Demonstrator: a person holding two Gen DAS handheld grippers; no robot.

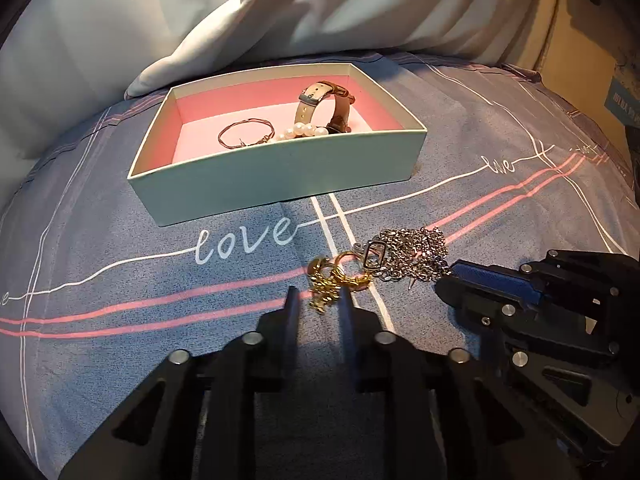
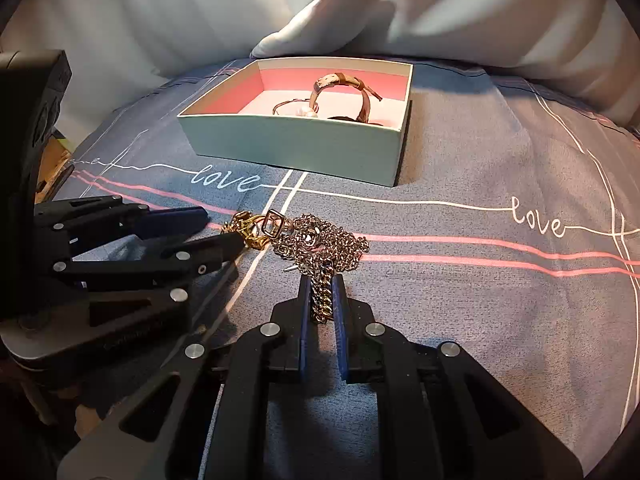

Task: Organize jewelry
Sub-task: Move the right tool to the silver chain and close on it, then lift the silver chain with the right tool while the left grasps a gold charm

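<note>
**Both grippers at the tangled jewelry on the bed**

Only the right wrist view showed the silver chain [image 2: 320,248] trailing back between the right gripper [image 2: 322,288] fingers, which had closed on it. The left wrist view showed the left gripper [image 1: 320,300] low over the bedspread [image 1: 120,264], fingers narrowly parted around the gold jewelry [image 1: 334,278], perhaps not yet pinching it. The box [image 1: 280,168] beyond held a watch [image 1: 324,106], pearls [image 1: 300,131] and a bangle [image 1: 244,134].
</note>
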